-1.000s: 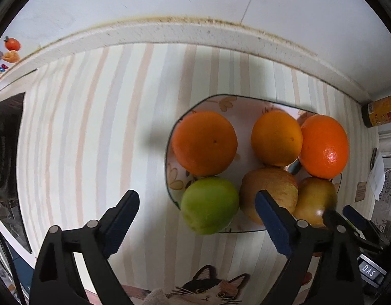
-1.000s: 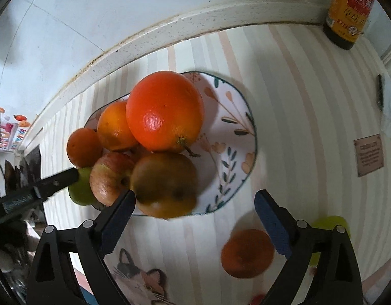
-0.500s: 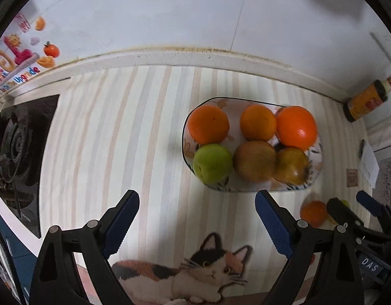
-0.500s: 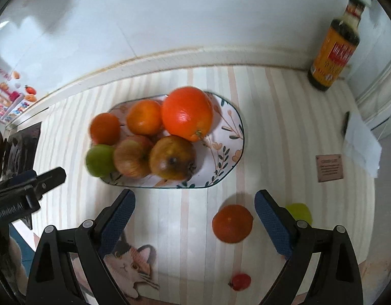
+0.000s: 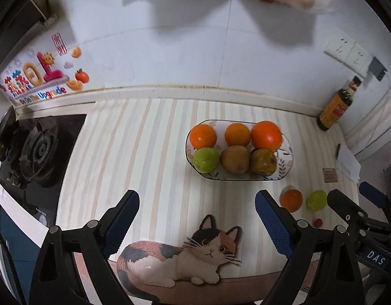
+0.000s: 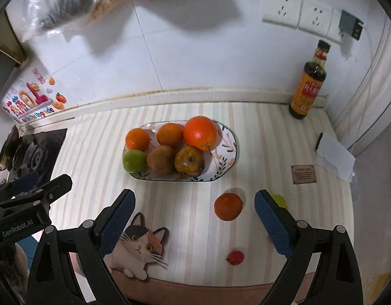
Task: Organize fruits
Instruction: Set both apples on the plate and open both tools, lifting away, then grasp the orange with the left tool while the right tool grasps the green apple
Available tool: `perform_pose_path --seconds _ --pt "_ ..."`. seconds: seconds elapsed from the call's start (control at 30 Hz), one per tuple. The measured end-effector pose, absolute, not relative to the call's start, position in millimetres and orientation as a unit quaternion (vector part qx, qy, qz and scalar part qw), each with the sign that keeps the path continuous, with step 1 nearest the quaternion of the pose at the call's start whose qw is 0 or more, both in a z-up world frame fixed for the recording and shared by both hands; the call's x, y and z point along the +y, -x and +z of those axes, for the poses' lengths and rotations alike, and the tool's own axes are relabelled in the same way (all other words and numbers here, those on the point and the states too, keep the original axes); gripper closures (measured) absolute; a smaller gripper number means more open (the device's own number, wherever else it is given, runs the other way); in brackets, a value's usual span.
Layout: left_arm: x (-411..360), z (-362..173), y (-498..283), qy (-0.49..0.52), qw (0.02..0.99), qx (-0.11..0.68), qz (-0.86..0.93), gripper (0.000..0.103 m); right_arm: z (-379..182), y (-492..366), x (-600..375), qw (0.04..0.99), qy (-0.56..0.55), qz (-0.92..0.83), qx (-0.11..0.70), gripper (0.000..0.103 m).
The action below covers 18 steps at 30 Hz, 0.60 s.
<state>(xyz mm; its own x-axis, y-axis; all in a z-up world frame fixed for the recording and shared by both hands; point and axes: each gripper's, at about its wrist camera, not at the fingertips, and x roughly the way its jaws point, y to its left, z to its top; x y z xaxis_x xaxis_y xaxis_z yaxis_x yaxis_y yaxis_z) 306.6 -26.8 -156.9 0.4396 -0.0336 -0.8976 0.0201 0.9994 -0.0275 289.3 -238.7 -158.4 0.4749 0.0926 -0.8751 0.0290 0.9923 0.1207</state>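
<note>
My left gripper hung spread and empty before the plate of six fruits; my right gripper, likewise spread, faced the loose orange. I judged it best to straddle that orange squarely, closing gently.

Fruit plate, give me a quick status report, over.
Left gripper open, empty; right gripper open, empty. Plate holds six fruits. Loose orange, green fruit, small red fruit on the mat. Nothing blocking.
</note>
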Motion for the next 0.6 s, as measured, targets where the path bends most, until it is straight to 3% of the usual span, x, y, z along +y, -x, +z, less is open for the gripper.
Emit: perform_pose_path --seconds 0.3,0.6 --pt "-31.3 -114.5 -270.1 -0.013 0.879 0.476 -0.022 0.01 -113.6 -247.8 -239.0 0.877 -0.069 0.02 0.475 0.006" --pt "-32.0 -105.3 -259.9 -0.008 0.88 0.474 -0.033 0.01 -98.1 -231.9 -240.2 0.881 -0.082 0.022 0.465 0.006"
